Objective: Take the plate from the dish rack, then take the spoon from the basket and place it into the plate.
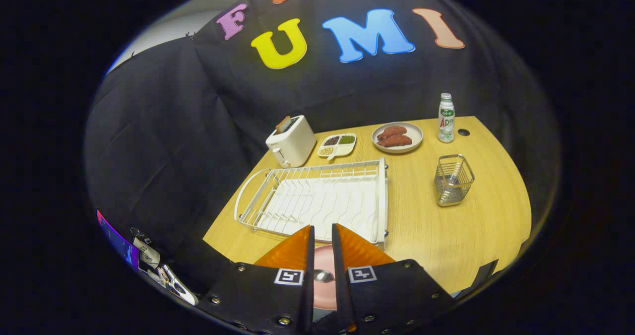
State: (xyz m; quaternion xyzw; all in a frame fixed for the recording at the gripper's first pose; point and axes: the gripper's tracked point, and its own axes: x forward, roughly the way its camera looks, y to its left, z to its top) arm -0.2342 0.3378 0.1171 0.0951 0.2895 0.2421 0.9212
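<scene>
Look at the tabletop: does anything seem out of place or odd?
Nothing stands out. The white wire dish rack holds no dishes, and a pink plate with a metal spoon shows between the gripper's nearly closed jaws.

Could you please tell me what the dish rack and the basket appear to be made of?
The dish rack looks like white-coated wire, thin glossy bars over a white tray. The basket looks like bare shiny metal, wire above a perforated base. The hand-held gripper is nearly closed.

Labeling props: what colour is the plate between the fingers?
Pink plate, seen in the gripper view.
</scene>
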